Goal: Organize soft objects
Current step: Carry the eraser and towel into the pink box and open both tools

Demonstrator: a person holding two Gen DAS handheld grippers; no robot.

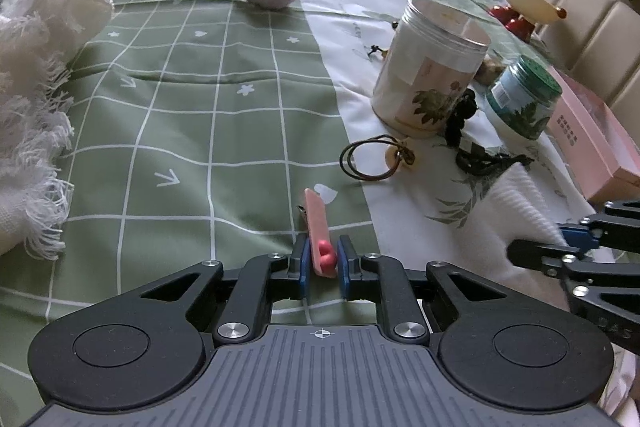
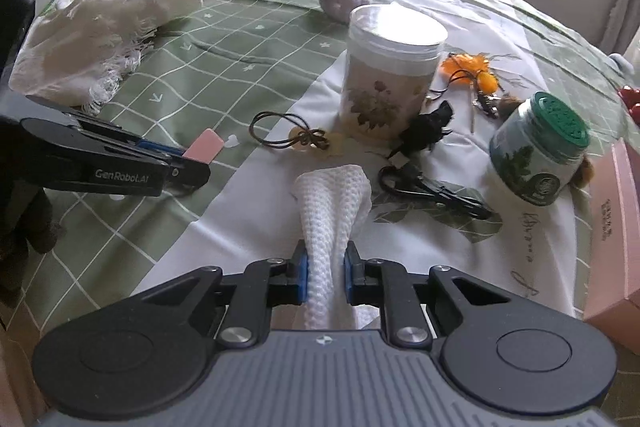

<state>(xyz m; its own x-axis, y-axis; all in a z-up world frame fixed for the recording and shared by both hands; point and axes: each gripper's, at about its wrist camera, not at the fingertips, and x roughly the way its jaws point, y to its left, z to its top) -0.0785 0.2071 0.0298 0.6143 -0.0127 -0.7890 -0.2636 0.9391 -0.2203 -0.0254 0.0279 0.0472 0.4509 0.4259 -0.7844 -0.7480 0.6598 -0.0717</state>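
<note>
Mid-carry above the bed point(image 1: 208, 115): the left gripper point(image 1: 323, 261) clamps a flat pink hair clip point(image 1: 318, 227), while the right gripper point(image 2: 325, 275) grips a white waffle-knit cloth point(image 2: 332, 203). Each likely needs placing with similar items next.

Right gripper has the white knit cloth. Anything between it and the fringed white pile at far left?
Yes. The left gripper, shut on a pink hair clip, sits across that path from the white knit cloth to the fringed white pile.

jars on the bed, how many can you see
2. The tall clear plastic jar with a flower label stands mid-bed; the shorter green-lidded jar with a leaf label stands to its right, beside the pink box. Others may be hidden.
</note>
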